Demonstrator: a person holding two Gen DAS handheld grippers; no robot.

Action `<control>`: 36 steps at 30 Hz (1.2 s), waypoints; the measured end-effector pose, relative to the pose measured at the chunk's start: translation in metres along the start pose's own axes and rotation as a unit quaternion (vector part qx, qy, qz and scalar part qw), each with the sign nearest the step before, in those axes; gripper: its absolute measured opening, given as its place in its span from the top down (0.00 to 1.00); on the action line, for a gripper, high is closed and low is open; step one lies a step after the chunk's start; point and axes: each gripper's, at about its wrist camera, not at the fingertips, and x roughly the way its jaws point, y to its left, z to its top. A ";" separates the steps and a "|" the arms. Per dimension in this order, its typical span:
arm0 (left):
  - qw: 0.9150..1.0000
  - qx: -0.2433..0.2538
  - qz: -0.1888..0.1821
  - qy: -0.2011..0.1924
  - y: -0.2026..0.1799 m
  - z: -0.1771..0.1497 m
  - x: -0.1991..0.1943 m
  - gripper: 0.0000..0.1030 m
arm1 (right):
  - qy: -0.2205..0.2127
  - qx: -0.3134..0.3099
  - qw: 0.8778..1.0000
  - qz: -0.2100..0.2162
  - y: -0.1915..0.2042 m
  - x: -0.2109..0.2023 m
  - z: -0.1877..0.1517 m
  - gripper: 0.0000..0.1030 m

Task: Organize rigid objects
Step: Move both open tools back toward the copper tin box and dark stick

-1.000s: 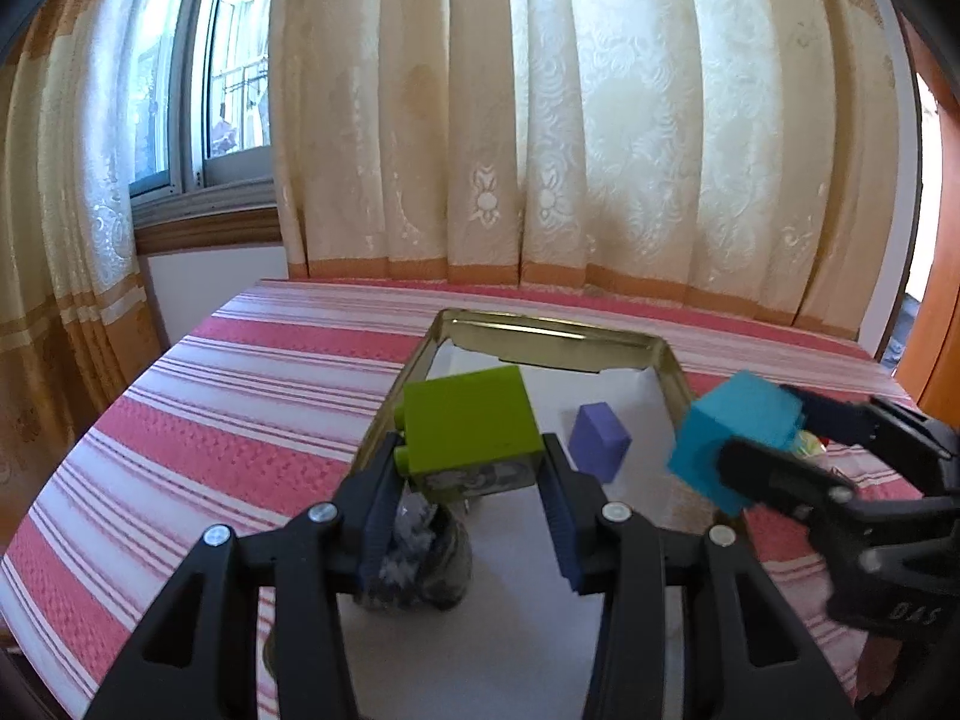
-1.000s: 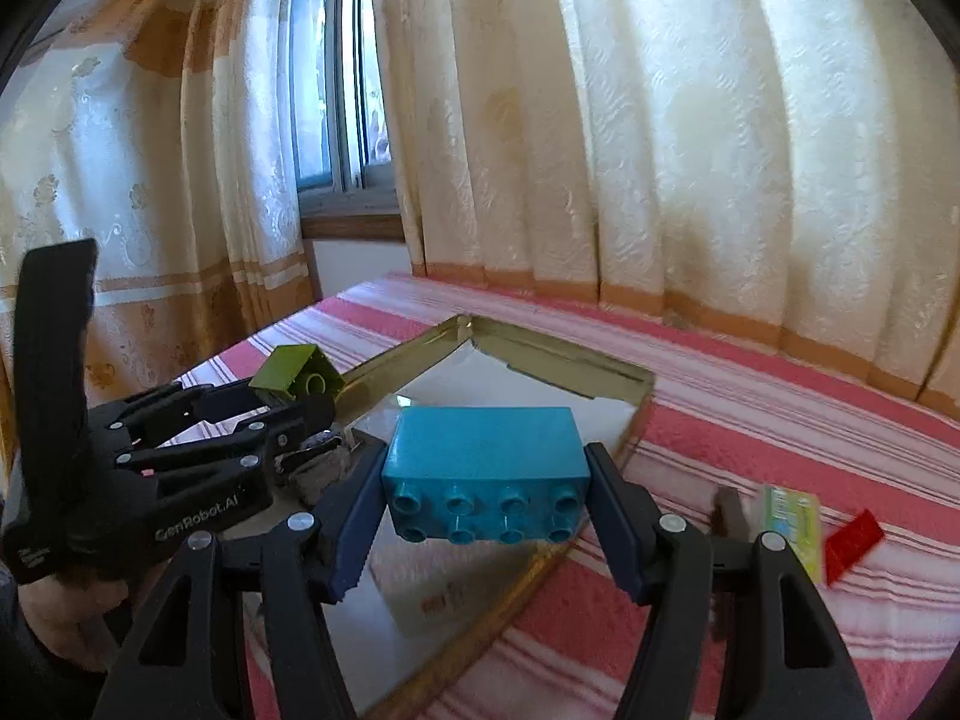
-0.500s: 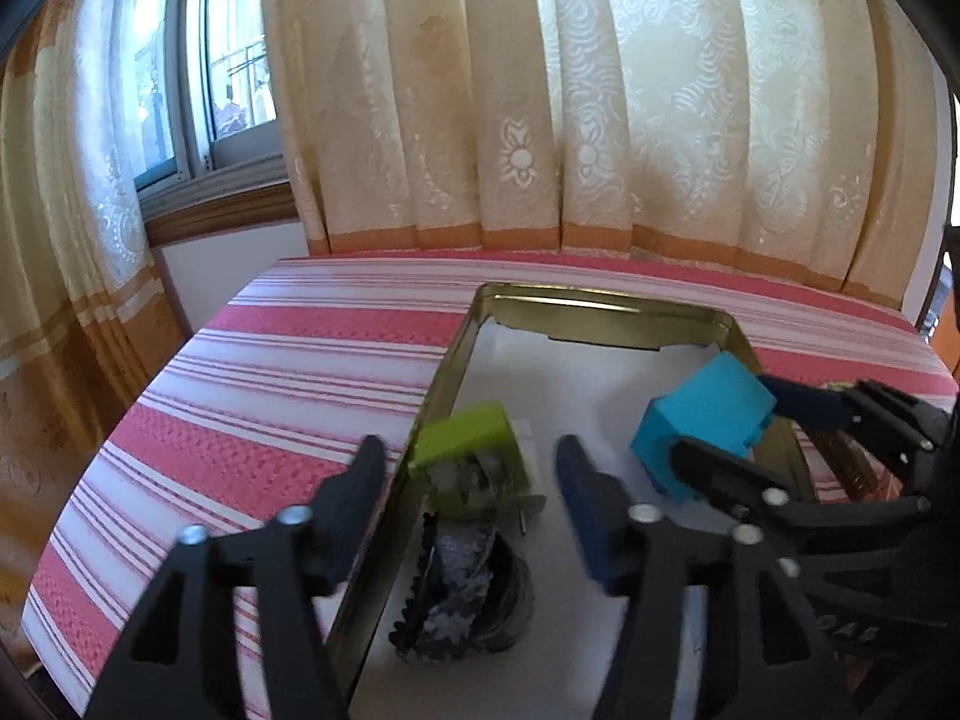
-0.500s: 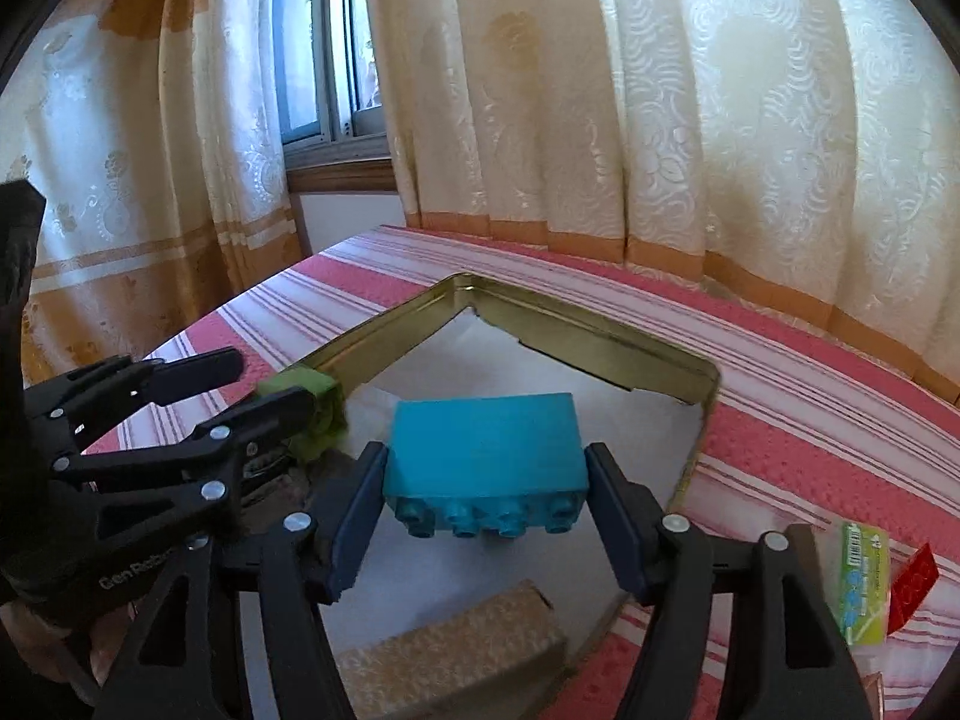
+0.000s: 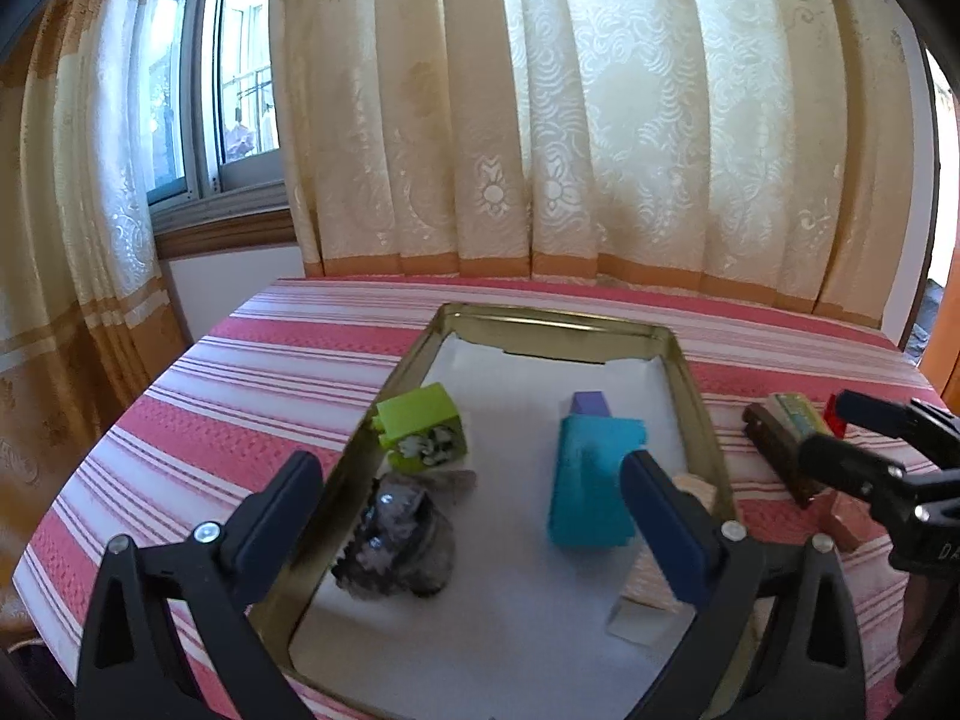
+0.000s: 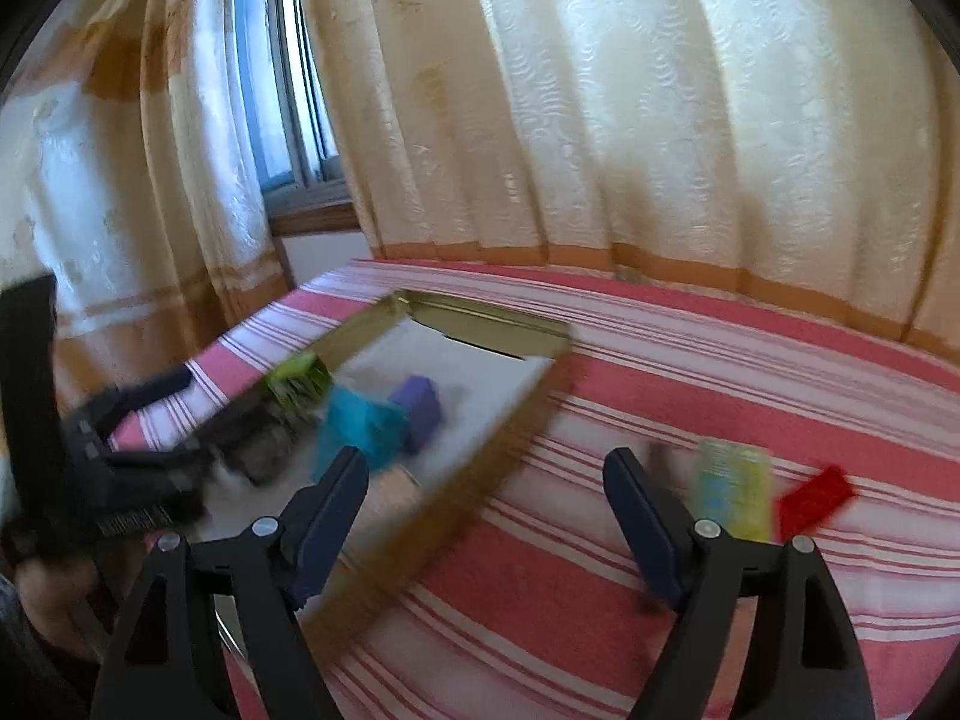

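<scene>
1. Striped red-and-white cloth (image 5: pixel 252 372) covered the table, bare on its far left; your left gripper (image 5: pixel 474 516) hung over the near end of the brass-coloured tray (image 5: pixel 699 396), its jaws having just been opening, now wide apart with nothing clamped between them.
2. Inside the tray's left side, the green block (image 5: pixel 423 435) lay against the wall, with a dark crumpled lump (image 5: pixel 399 540) just in front of it. Had you swung that gripper back carelessly, its left finger could have caught the tray wall and shoved everything.
3. Further right in the tray, the teal block (image 5: pixel 591 489) lay on the white liner, touching the small purple block (image 5: pixel 591 405) behind it. A nudge could have tipped or slid it.
4. Past the tray's right wall, your right gripper (image 6: pixel 486 519) had also just been opening; its jaws stood apart and empty over the cloth, the view blurred.
5. Rightmost, a yellow-green packet (image 6: pixel 732 495) and a red piece (image 6: pixel 816 501) lay outside the tray, near each other. I judged them still to be sorted; a hurried reach risked scattering them.
</scene>
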 end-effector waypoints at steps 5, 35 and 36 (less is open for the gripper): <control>1.000 -0.008 -0.029 -0.002 -0.023 -0.006 -0.011 0.00 | 0.016 0.008 0.998 -0.061 -0.049 -0.028 -0.027 0.20; 0.994 0.054 -0.084 0.035 -0.121 -0.017 -0.005 0.00 | 0.157 -0.015 0.987 -0.043 -0.087 0.016 -0.056 0.12; 0.994 0.056 -0.084 0.036 -0.123 -0.017 -0.004 0.00 | 0.154 -0.012 0.987 -0.041 -0.088 0.016 -0.055 0.12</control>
